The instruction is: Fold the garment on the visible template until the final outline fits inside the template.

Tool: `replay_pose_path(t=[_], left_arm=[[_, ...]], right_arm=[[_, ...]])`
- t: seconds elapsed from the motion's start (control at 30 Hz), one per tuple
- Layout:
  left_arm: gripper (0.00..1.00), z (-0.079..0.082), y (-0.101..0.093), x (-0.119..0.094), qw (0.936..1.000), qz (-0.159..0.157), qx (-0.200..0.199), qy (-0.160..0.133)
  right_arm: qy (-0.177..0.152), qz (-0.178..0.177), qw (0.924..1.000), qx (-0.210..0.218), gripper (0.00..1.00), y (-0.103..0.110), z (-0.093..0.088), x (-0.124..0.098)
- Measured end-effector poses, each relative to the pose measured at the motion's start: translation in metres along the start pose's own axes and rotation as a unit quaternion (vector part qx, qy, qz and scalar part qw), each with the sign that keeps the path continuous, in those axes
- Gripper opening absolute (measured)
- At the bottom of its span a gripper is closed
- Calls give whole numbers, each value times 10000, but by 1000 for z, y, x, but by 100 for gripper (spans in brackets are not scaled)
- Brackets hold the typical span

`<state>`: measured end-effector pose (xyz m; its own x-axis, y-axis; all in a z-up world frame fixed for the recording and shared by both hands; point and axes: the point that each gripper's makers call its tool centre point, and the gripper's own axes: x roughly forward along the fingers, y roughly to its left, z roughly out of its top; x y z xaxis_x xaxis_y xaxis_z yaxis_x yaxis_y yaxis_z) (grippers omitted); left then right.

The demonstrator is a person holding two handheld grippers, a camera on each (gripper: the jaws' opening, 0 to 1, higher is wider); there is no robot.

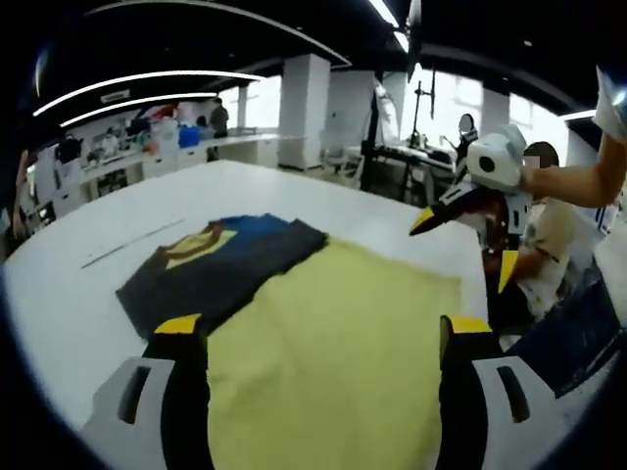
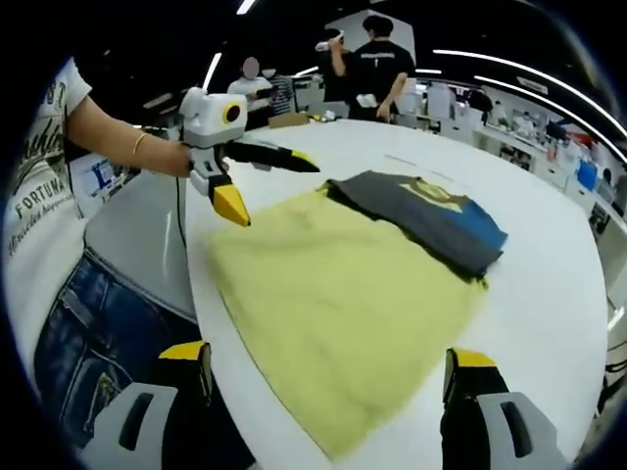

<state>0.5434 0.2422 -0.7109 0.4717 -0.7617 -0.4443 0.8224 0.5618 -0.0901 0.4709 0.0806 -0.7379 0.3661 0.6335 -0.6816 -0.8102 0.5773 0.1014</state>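
While garment [image 1: 220, 269] lies folded, both grippers gape, empty.

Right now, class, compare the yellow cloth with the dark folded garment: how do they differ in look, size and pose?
The yellow cloth is plain and pale; the dark garment is grey with blue and a yellow print. The yellow cloth covers far more of the table than the dark garment. The yellow cloth lies spread in one sheet; the dark garment is folded and overlaps its far edge. Both lie flat.

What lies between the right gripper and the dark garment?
In the right gripper view, the yellow cloth spreads from the open right gripper up to the dark garment, whose near edge lies on it. Nothing else lies between.
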Motion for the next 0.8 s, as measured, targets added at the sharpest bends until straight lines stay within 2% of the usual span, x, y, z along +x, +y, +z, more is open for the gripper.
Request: replay_pose_path(t=[0.17, 0.3, 0.4, 0.5, 0.67, 0.8], left_arm=[[91, -17, -2, -21, 9998, 61, -51, 164], [86, -34, -4, -34, 9993, 81, -55, 369], [82, -44, -8, -41, 9990, 74, -34, 450], [77, -55, -10, -47, 9979, 59, 90, 632], [67, -82, -15, -59, 9932, -51, 353, 1104], [62, -93, -13, -63, 9914, -40, 488, 1213]], right_arm=[[66, 29, 10000, -52, 94, 3, -5, 2], [100, -2, 9998, -161, 87, 4, -6, 4], [190, 47, 9995, -246, 86, 6, -9, 8], [290, 67, 9989, -364, 82, 7, -12, 9], [424, 102, 9979, -478, 77, 10, -19, 10], [529, 101, 9969, -570, 71, 9, -27, 13]])
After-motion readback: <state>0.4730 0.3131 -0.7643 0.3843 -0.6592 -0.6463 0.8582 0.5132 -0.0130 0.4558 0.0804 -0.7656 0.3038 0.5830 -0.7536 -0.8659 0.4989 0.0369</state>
